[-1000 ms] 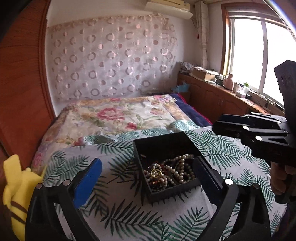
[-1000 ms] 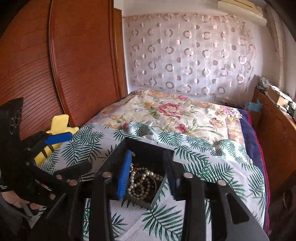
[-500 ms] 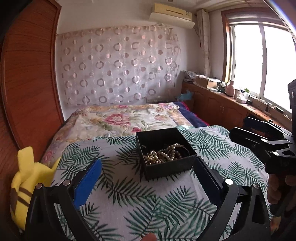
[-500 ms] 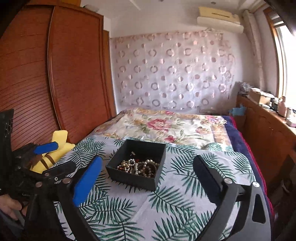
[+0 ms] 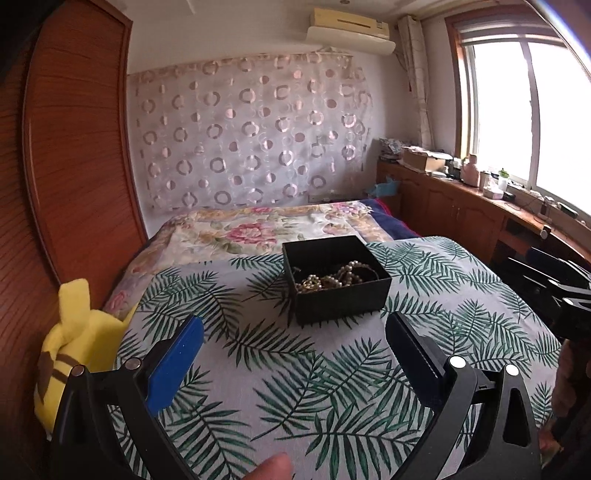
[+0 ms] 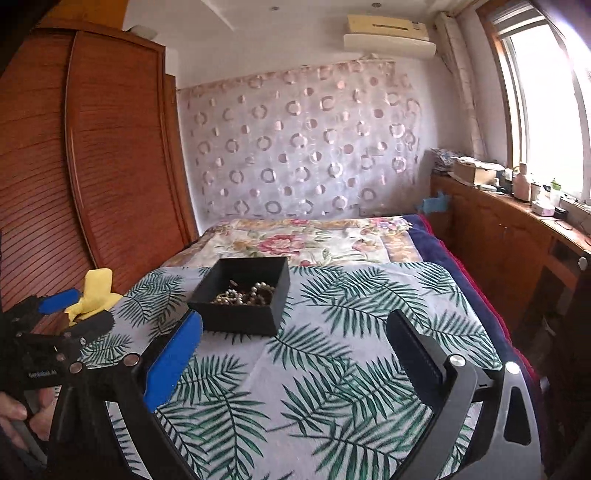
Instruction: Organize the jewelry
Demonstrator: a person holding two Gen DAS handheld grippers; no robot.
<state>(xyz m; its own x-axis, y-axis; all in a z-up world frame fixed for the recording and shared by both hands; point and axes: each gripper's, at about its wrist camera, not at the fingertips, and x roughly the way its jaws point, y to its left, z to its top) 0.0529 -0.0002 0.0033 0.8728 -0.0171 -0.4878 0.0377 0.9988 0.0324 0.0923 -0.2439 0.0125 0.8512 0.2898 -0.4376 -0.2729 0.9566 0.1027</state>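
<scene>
**Open jewelry box on a leaf-print bedspread, both grippers empty**

A black box (image 5: 336, 280), lidless, holds a tangled heap of pearl strands and gold pieces (image 5: 334, 279) against its near wall. It sits on the leaf-print cloth (image 5: 295, 369) covering the bed, at 12 o'clock from the left gripper (image 5: 295, 354) and 11 o'clock from the right gripper (image 6: 295, 354). Both grippers hang with jaws spread wide, gripping nothing. A yellow plush toy (image 5: 74, 339) lies at 9 o'clock, beside the wooden wardrobe (image 5: 74, 155). The box's long axis cannot be told.

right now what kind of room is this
Most likely a home bedroom: a bed with a floral quilt, a tall wooden wardrobe beside it, and a wall air conditioner. The black jewelry box sits on a leaf-print cloth.
</scene>
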